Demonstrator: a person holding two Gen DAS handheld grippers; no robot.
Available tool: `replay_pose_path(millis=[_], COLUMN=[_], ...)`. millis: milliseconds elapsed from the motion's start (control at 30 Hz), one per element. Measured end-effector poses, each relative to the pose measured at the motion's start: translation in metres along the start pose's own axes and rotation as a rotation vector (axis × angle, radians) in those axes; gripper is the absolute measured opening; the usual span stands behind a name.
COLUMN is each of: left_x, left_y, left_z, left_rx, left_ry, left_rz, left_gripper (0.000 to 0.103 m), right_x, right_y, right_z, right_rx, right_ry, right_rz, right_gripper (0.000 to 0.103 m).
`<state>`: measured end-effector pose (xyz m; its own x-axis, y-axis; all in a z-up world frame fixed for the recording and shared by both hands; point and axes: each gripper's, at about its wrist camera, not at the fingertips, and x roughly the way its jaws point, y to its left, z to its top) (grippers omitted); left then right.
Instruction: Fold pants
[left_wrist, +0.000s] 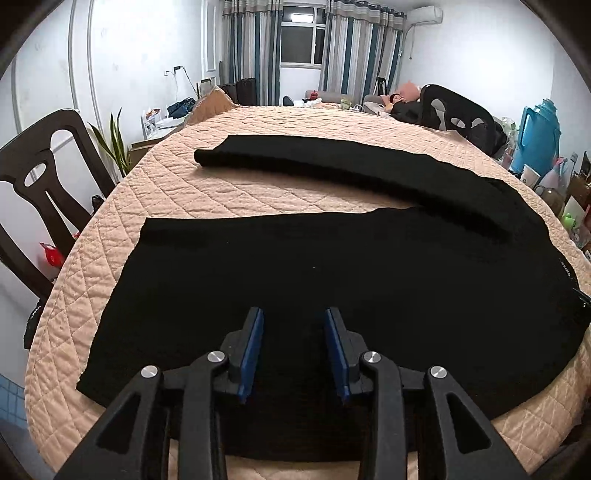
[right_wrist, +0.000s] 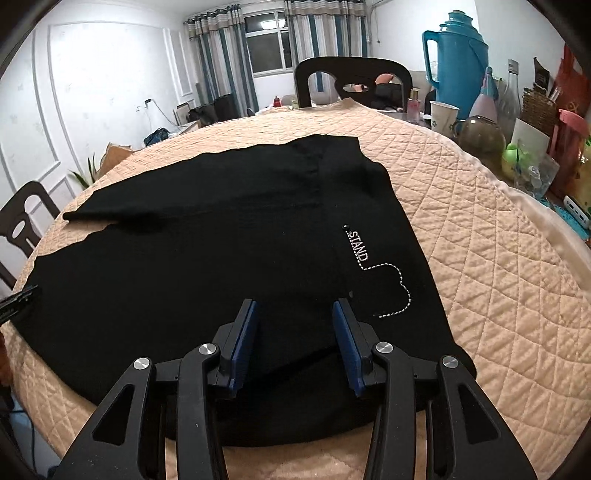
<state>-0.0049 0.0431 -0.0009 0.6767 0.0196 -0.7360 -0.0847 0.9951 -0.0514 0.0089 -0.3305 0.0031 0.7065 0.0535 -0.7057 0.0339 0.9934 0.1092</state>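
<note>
Pants spread flat, both grippers empty above the near edge.
Left gripper (left_wrist: 294, 354) and right gripper (right_wrist: 294, 345) are both released, nothing between jaws; black pants (left_wrist: 332, 273) lie on the quilted worktop (left_wrist: 258, 192) toward 12 o'clock. Pinch only the near leg's edge, both sides level, before folding over.

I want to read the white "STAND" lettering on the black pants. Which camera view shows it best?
The right wrist view: the white "STAND" lettering is clear there. The left wrist view shows it tiny and unreadable at the right edge.

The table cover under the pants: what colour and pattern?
Peach table cover, quilted in diamonds; clearest in the right wrist view.
</note>
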Motion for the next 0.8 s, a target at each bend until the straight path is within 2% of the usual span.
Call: replay_pose_path(millis=[300, 367, 533, 700, 800], left_x=[-0.001, -0.001, 0.002, 0.010, 0.023], left_y=[-0.018, -0.024, -0.036, -0.042, -0.040], left_z=[0.008, 0.013, 0.028, 0.058, 0.086], left_rx=[0.063, 0.087, 0.116, 0.150, 0.149], left_ry=[-0.008, -0.014, -0.020, -0.015, -0.018], left_rz=[-0.008, -0.009, -0.022, -0.043, -0.060], left_gripper=[0.041, 0.045, 0.050, 0.055, 0.058], right_x=[0.001, 0.004, 0.014, 0.026, 0.041], right_y=[0.010, 0.015, 0.029, 0.042, 0.047], right_z=[0.007, 0.014, 0.030, 0.057, 0.081], right_rx=[-0.021, -0.034, -0.061, -0.111, -0.139], right_ry=[0.014, 0.015, 0.030, 0.051, 0.072], right_rz=[0.046, 0.062, 0.146, 0.177, 0.208], right_gripper=[0.043, 0.043, 0.043, 0.044, 0.048])
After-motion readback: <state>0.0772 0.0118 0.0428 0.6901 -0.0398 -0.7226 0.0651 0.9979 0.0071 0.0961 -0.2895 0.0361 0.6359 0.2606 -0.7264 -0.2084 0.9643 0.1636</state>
